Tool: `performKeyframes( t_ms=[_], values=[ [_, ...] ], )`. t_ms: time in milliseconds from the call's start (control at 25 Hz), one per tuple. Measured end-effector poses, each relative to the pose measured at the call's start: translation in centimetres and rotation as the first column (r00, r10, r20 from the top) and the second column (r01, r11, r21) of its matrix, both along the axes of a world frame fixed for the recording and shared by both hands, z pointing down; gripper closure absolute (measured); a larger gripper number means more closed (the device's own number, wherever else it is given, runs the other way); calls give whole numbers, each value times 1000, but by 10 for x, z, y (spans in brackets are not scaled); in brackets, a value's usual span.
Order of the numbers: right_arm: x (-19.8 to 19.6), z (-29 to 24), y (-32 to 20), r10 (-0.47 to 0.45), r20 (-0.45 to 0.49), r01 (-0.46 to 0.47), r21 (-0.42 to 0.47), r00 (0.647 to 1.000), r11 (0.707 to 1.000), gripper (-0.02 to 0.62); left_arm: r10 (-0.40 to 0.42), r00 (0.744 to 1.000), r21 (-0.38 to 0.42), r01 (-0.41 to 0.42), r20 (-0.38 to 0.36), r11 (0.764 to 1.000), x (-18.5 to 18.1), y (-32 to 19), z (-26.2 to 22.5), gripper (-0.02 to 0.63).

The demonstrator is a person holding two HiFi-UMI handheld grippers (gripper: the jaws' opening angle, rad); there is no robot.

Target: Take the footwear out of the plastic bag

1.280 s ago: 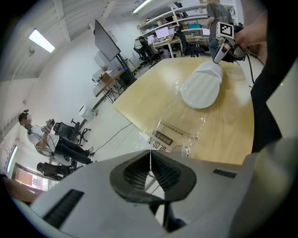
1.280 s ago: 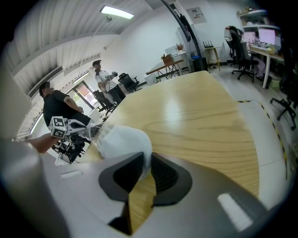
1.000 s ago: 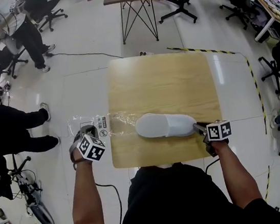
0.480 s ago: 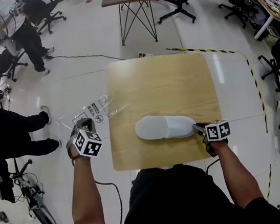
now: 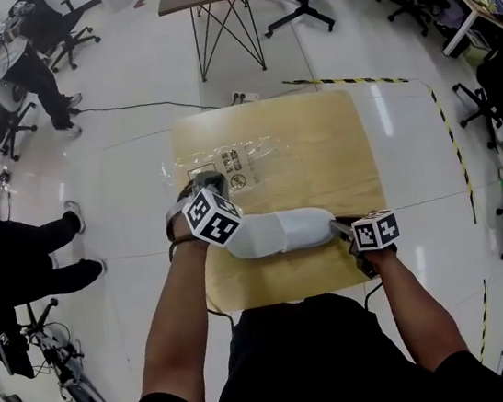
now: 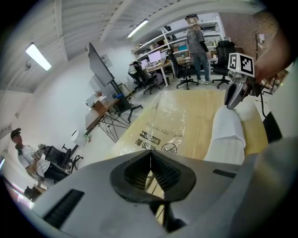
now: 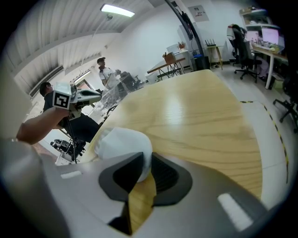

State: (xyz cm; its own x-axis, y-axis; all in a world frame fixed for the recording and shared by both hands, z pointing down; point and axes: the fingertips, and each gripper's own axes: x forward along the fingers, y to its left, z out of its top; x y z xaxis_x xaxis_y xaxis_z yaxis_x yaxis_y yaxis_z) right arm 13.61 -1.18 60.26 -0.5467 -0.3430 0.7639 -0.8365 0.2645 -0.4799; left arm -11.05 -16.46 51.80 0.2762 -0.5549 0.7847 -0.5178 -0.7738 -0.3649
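Because the white slipper (image 5: 283,230) lies wholly outside the plastic bag (image 5: 232,163), its sole flat on the near part of the tabletop (image 5: 325,129), the task's main step looks done, and what remains seems to be putting things down. The right gripper (image 5: 337,227) has its jaws closed partway on the slipper's heel end, the white fabric filling the gap between the pads; this grip appears meant to pin the shoe in place so it cannot drag along with the film. The left gripper (image 6: 150,157) has its jaws pressed fully together, and the clear bag runs right up to their tips, so I judge it to be pinching a thin edge of the film. The rest of the bag lies crumpled and empty on the wood just beyond the slipper's toe, printed side up. The left gripper sits above the toe end, close to the shoe but gripping only plastic. With bag and slipper apart, a sensible next move would be releasing both, the limp bag being prone to cling to the pads.
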Motion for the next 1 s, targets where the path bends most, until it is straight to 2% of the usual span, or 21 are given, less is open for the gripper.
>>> performKeyframes(
  t_ms=[160, 280, 440, 600, 640, 720, 760, 880, 1000],
  values=[
    [-1, -2, -3, 5, 17, -5, -5, 1000, 1000, 535, 95, 995, -54, -95, -5, 994, 61, -5, 20, 597],
    [2, 1, -3, 12, 27, -12, -17, 1000, 1000, 535, 132, 991, -100, -132, -4, 986, 88, -3, 39, 597],
    [6, 7, -1, 19, 30, -18, -33, 999, 999, 534, 154, 988, -140, -152, 5, 978, 101, 3, 63, 597],
    [5, 8, -2, 28, 18, -27, -32, 999, 999, 528, 177, 984, -191, -177, -20, 965, 101, 9, 80, 583],
    [5, 8, -3, 27, 15, -27, -27, 1000, 999, 518, 185, 982, -198, -187, -29, 962, 102, 9, 82, 563],
    [6, 3, -4, 33, 9, -33, -12, 999, 999, 455, 185, 981, -196, -191, -49, 962, 102, 8, 82, 530],
    [8, 0, -3, 48, 7, -48, -2, 999, 999, 434, 179, 982, -189, -188, -62, 964, 100, 8, 80, 522],
    [22, -12, 8, 149, -5, -149, 31, 989, 988, 423, 151, 981, -158, -170, -121, 973, 91, 11, 67, 522],
    [34, -29, 33, 288, 13, -288, 57, 958, 956, 423, 105, 968, -159, -143, -229, 977, 77, 30, 48, 544]
  ],
)
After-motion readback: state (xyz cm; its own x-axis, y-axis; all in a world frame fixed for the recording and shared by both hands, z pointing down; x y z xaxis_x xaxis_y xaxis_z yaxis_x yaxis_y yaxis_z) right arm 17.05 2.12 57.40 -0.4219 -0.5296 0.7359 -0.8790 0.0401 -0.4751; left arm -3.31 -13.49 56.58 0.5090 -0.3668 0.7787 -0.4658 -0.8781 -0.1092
